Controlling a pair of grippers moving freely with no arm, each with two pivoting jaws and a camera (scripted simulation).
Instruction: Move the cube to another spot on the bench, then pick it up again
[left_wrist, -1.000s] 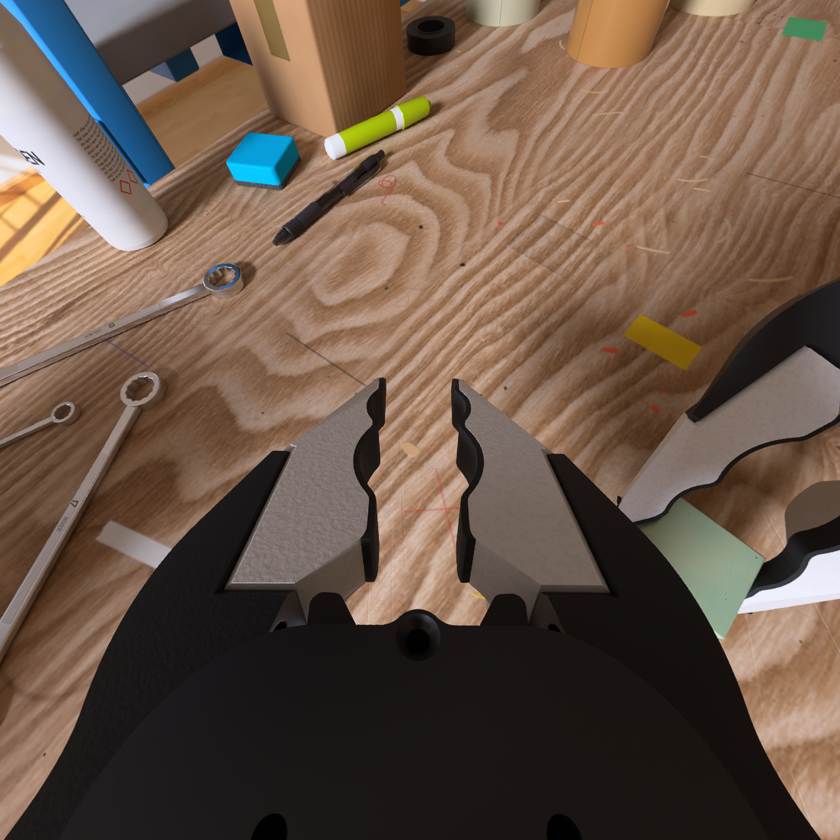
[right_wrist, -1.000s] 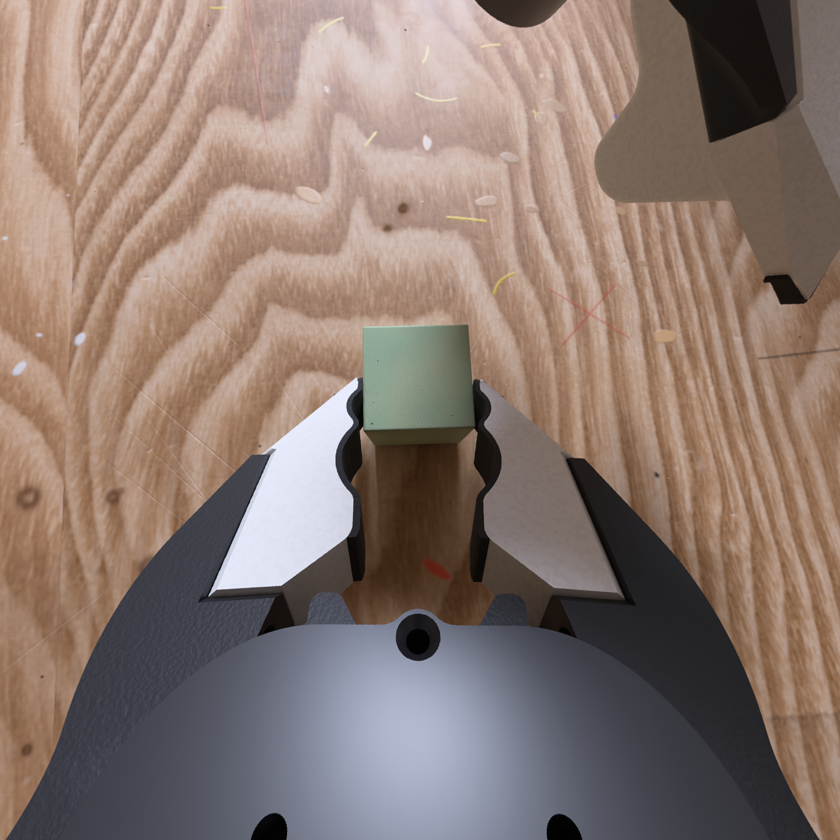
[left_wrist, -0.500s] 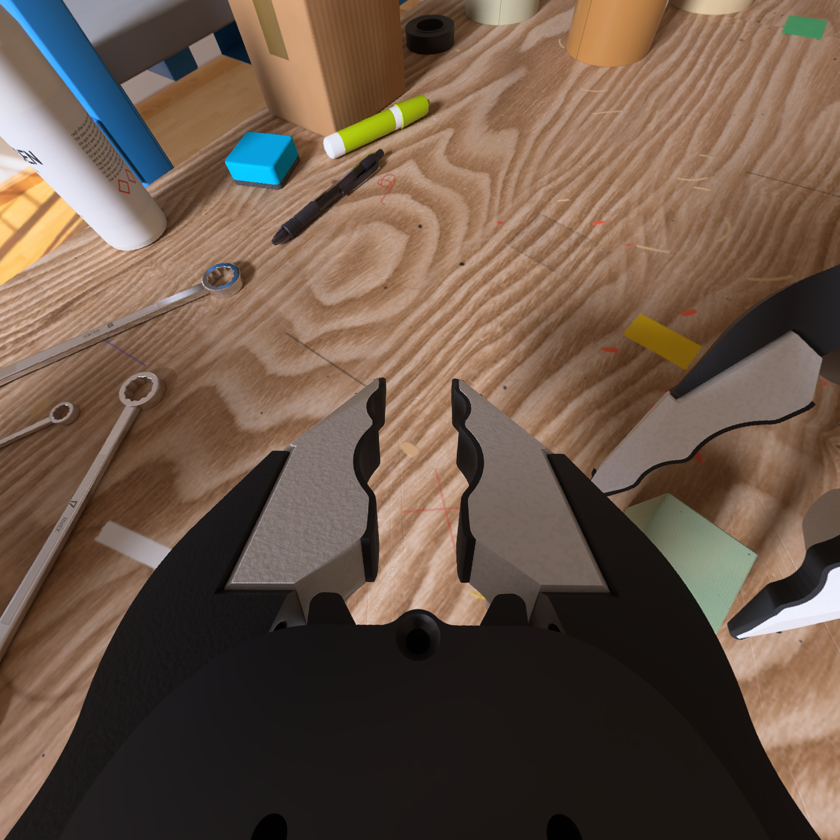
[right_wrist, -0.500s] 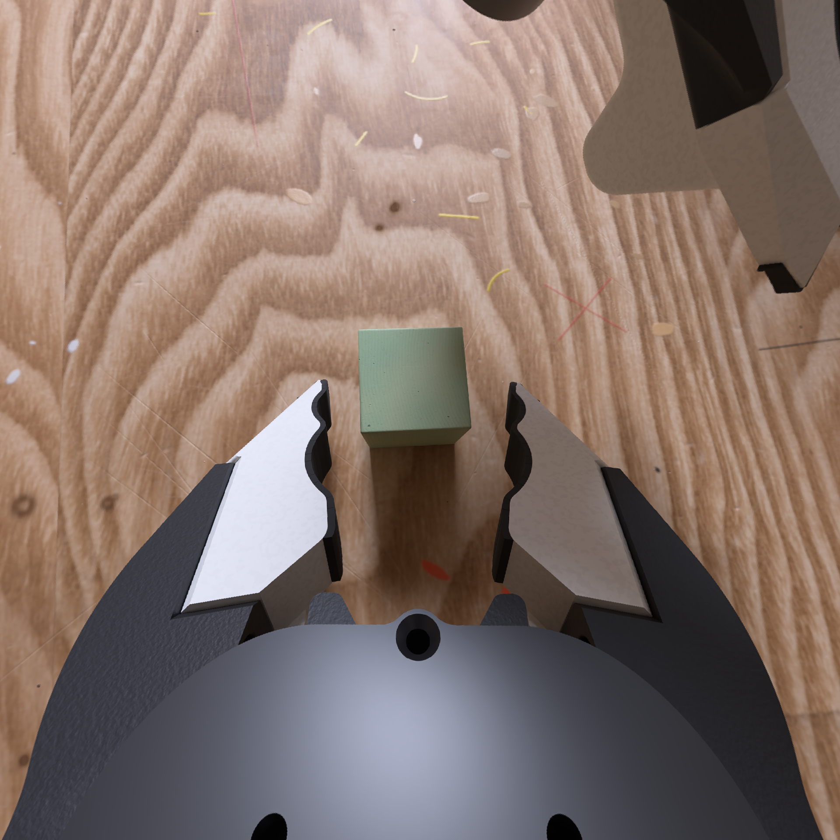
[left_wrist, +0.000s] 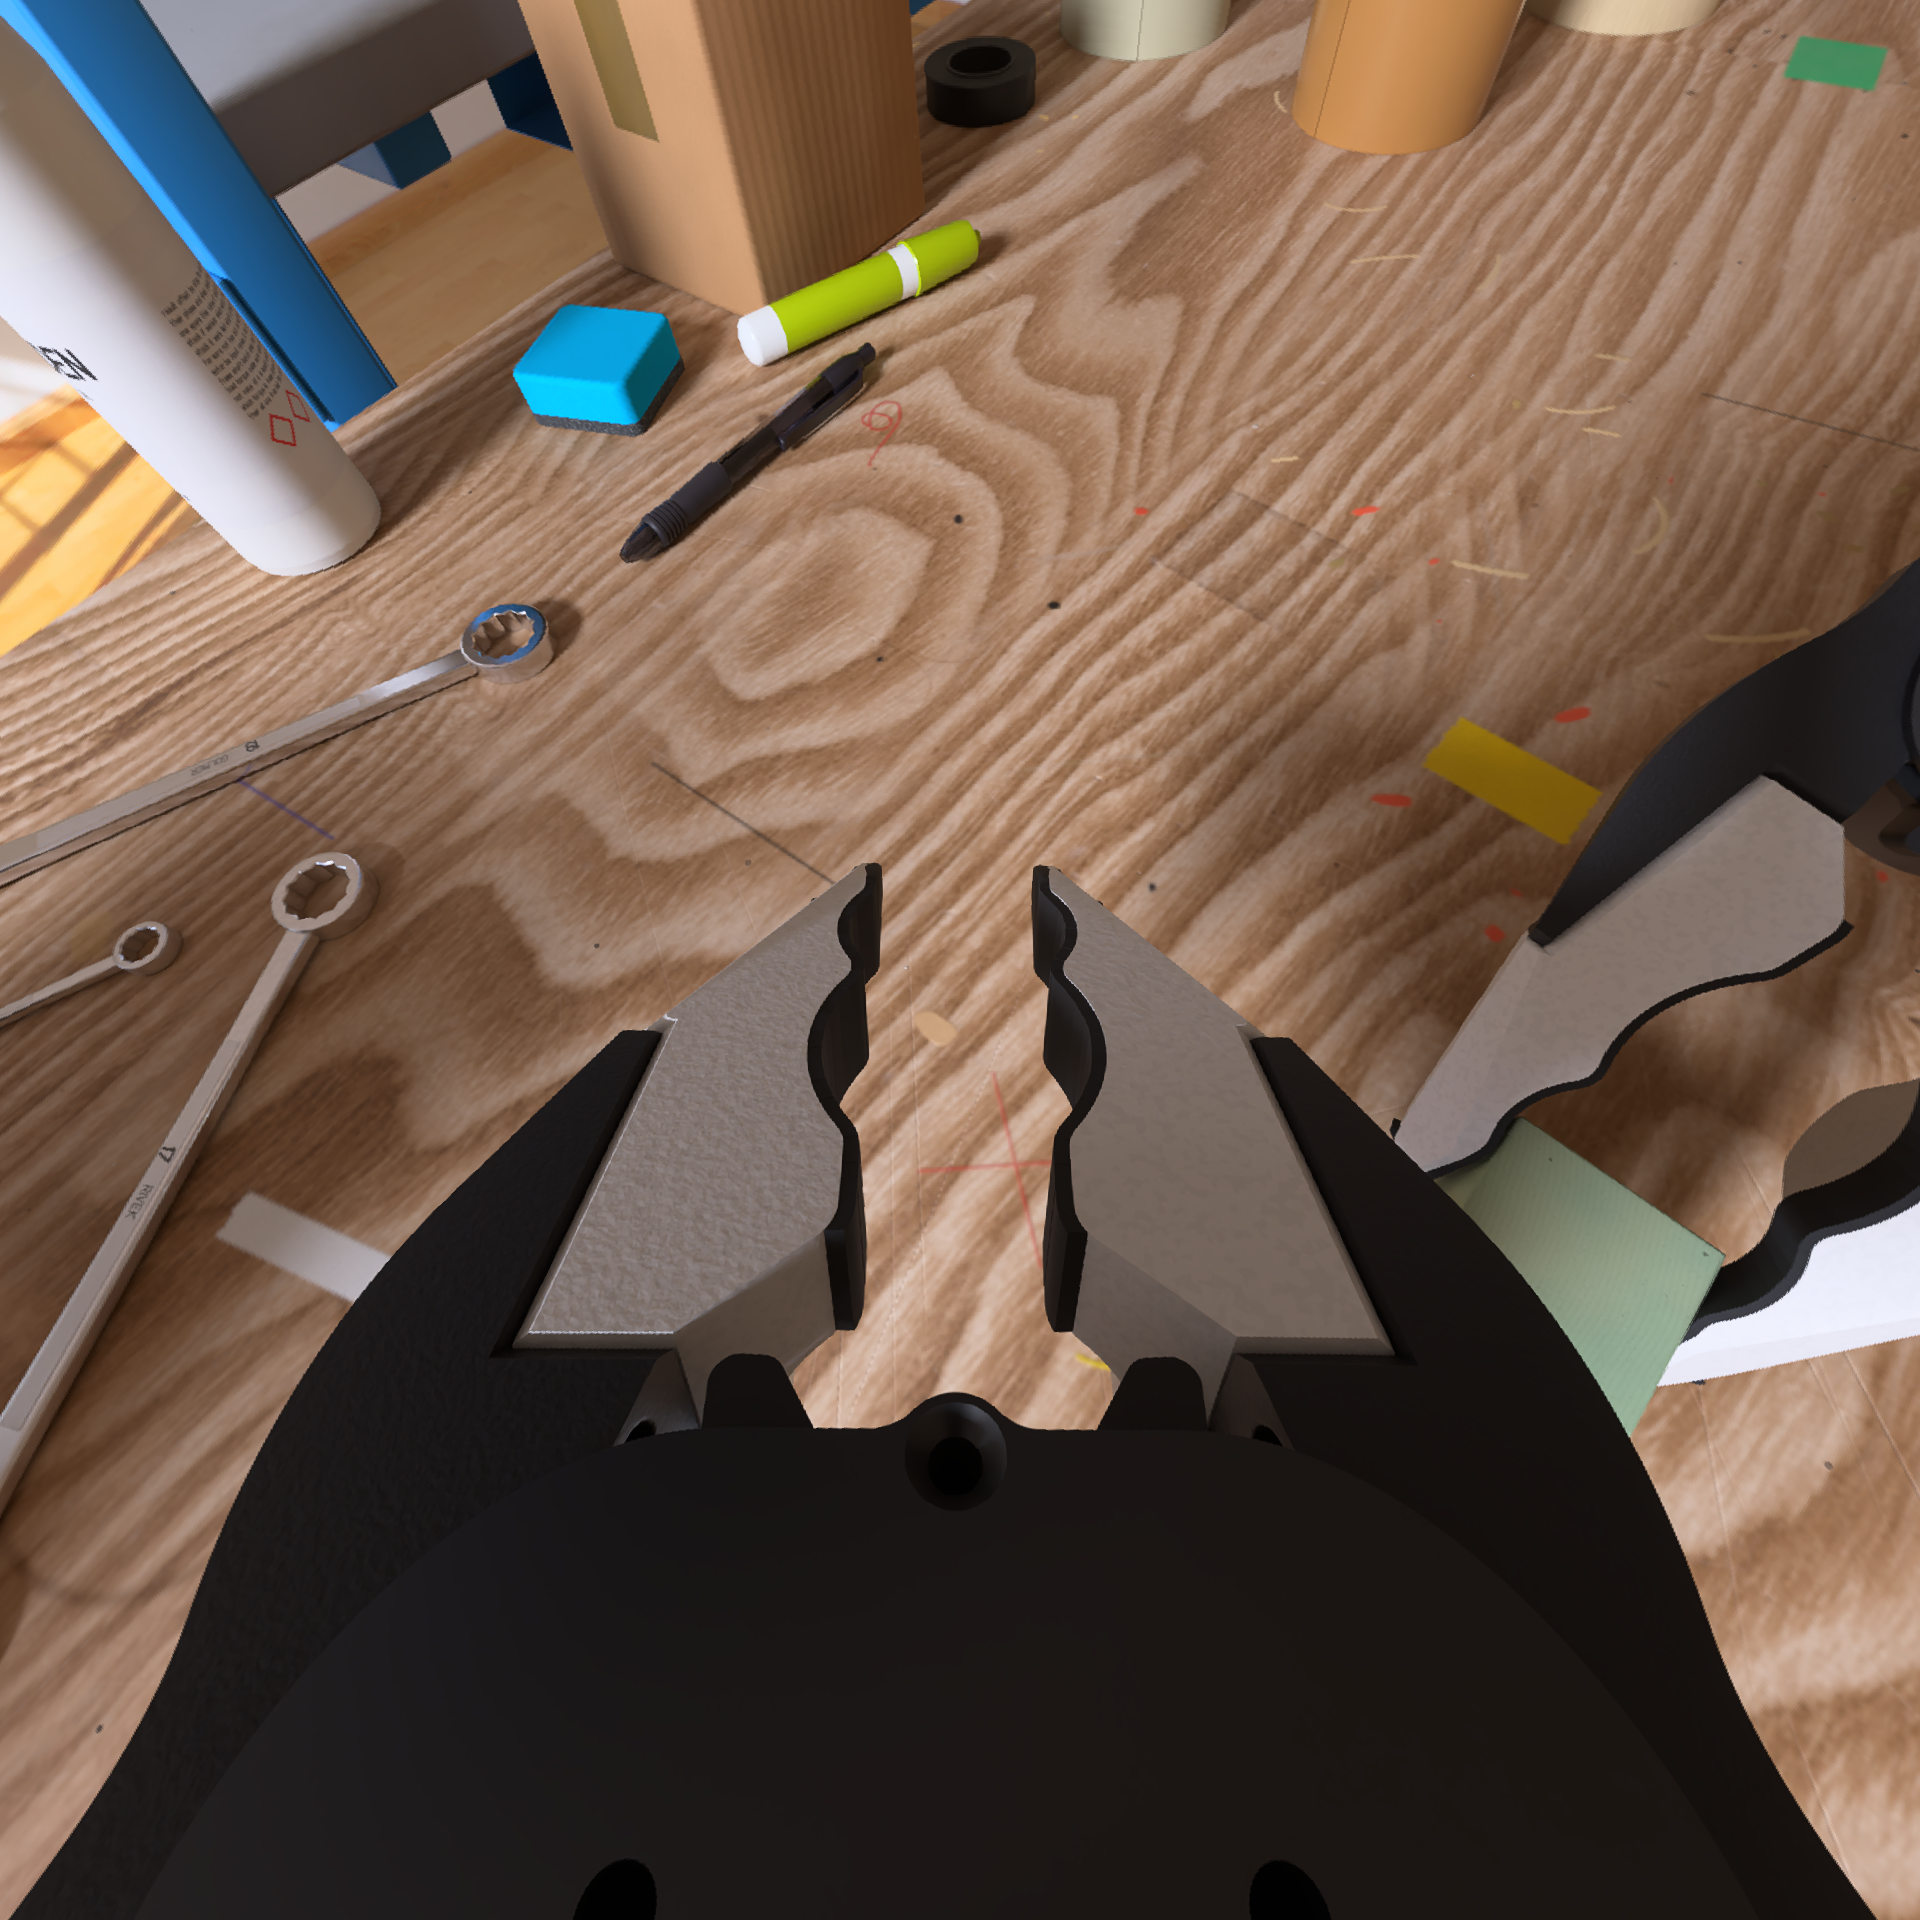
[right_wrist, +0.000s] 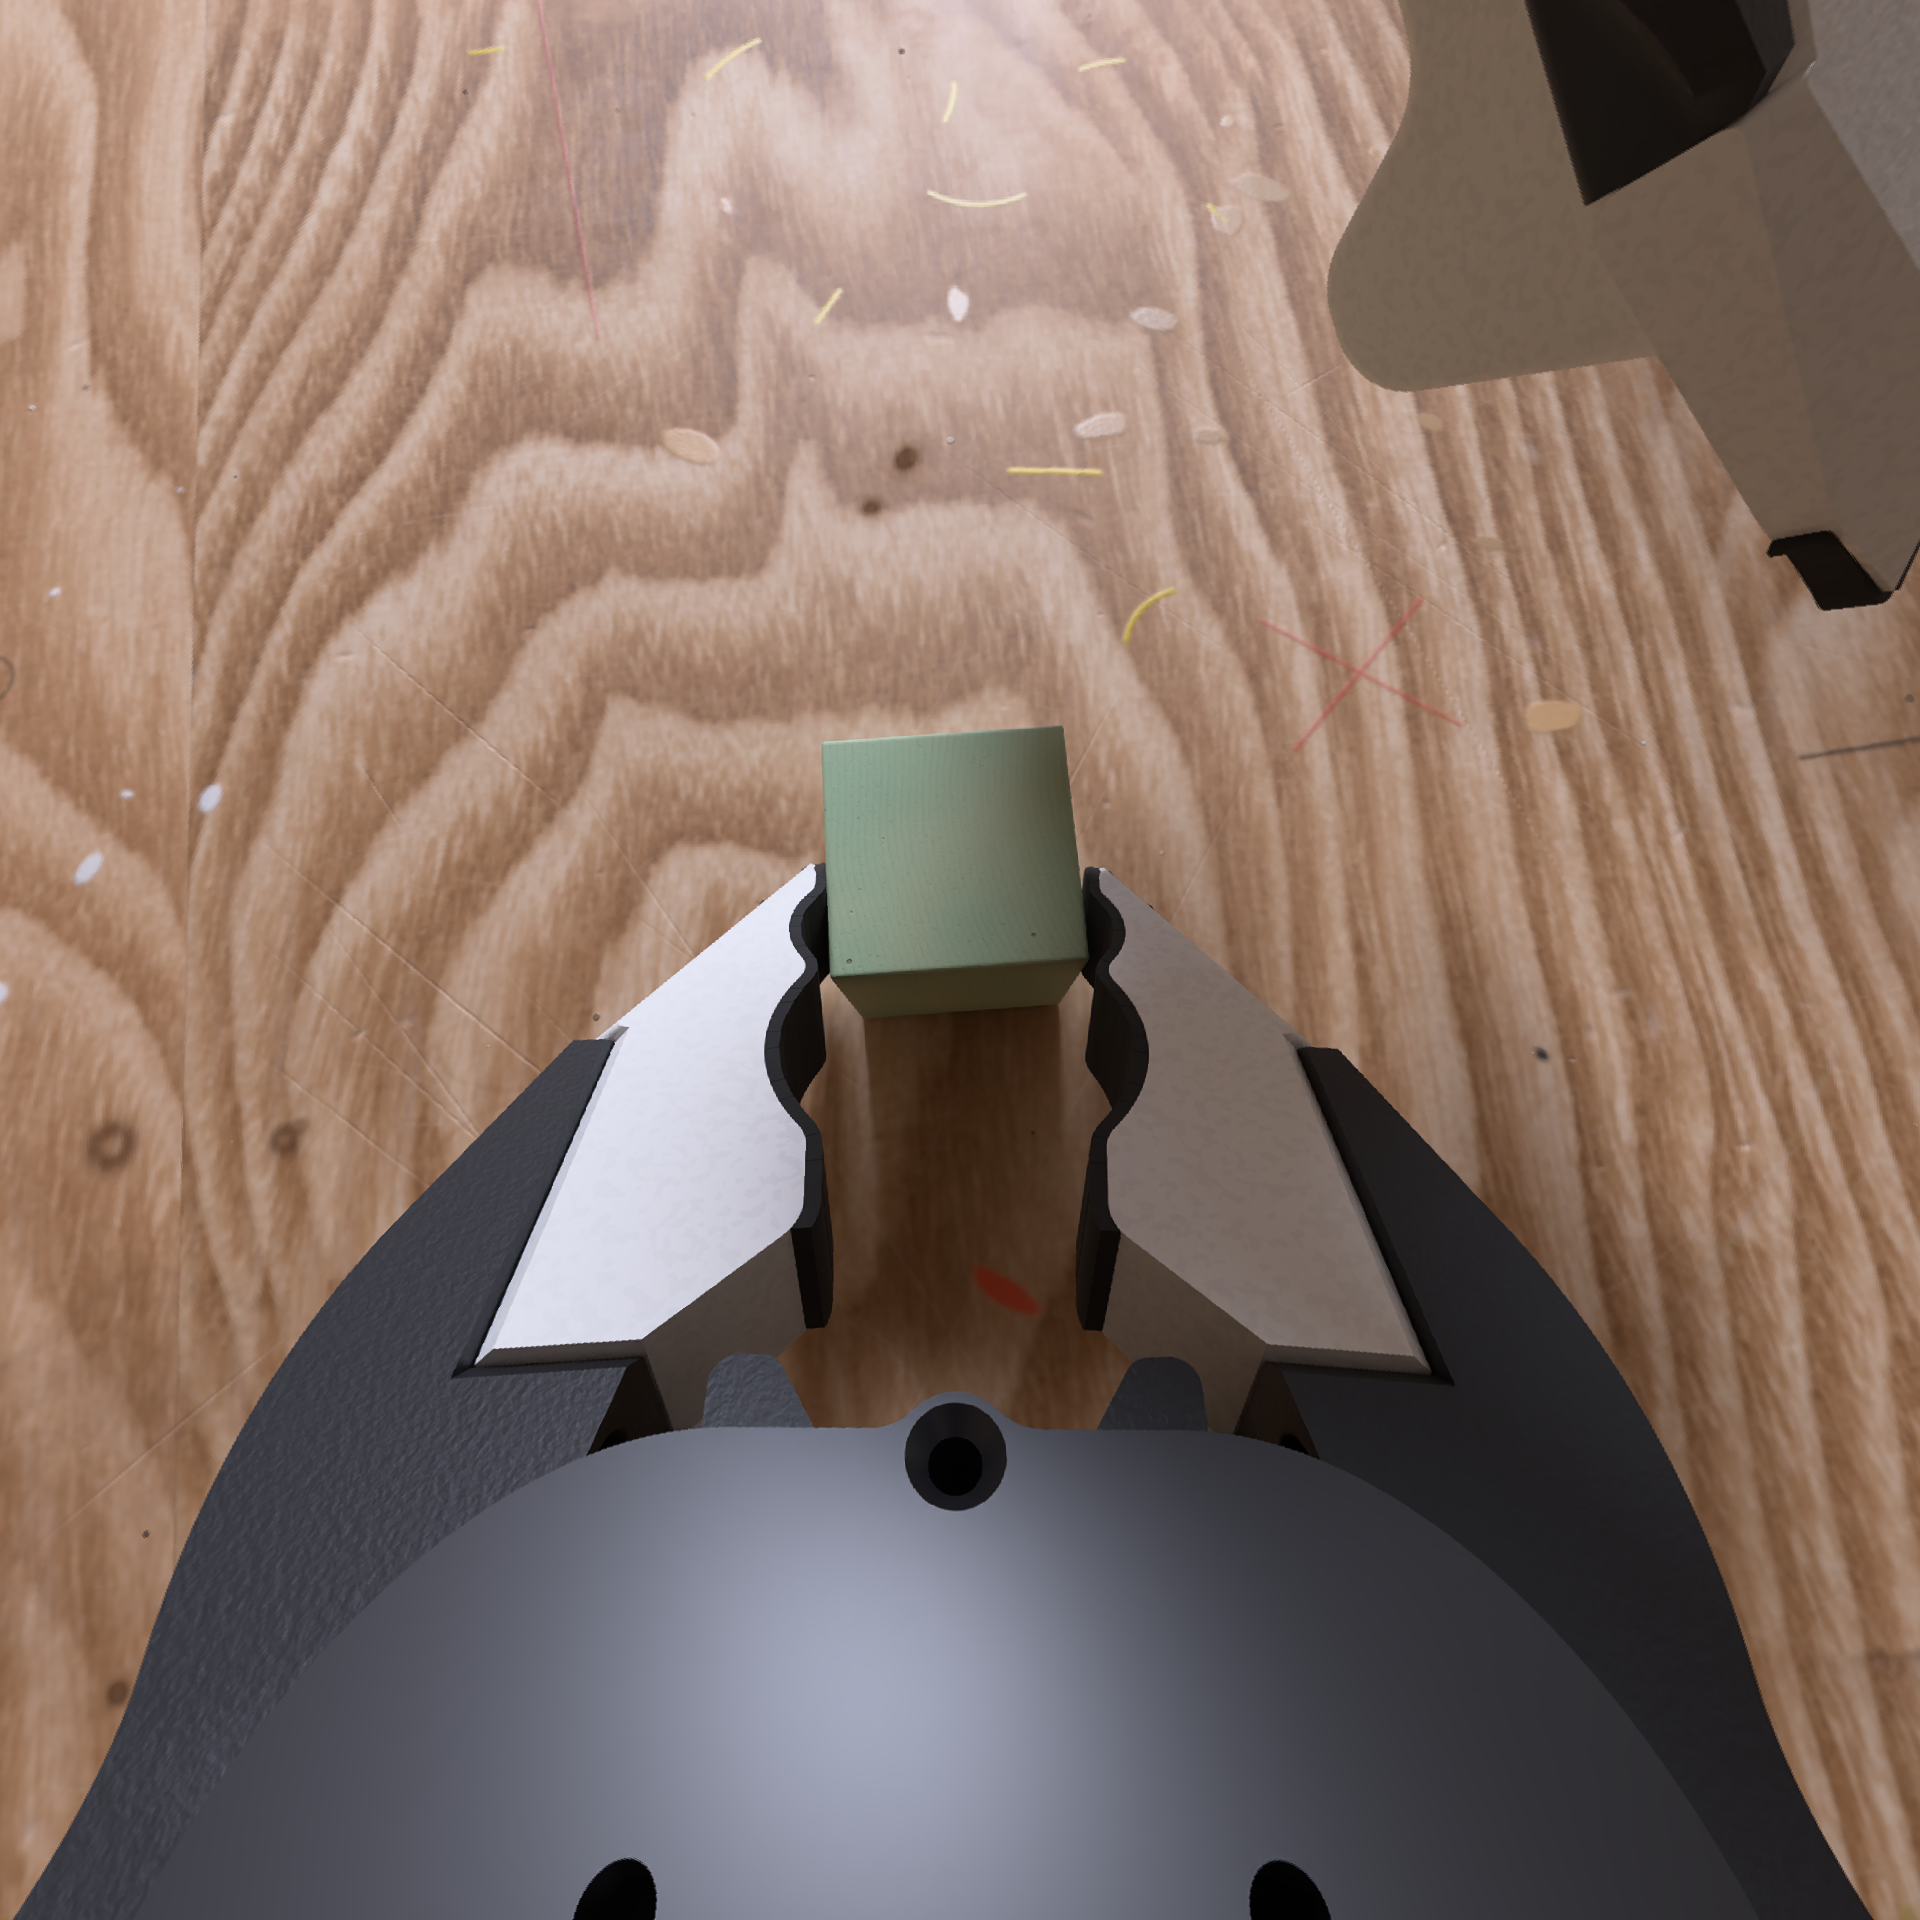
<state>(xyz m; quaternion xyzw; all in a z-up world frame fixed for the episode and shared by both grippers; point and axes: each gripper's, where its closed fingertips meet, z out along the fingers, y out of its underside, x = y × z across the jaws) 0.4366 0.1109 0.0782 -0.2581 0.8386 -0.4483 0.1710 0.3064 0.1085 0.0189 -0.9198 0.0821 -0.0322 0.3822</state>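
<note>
The green cube is between the fingertips of my right gripper, which is shut on it low over the wooden bench. I cannot tell whether the cube touches the bench. The cube also shows in the left wrist view at the right edge, gripped by the right gripper. My left gripper is open and empty, just left of the cube. One of its fingers shows at the top right of the right wrist view.
Three wrenches lie at the left. A black pen, a green marker, a blue eraser, a cardboard box, a white cylinder, an orange tube and a black ring stand farther back.
My right gripper held the cube, opened and left it on the bench, and has now shut on it again. The left gripper has not moved.
</note>
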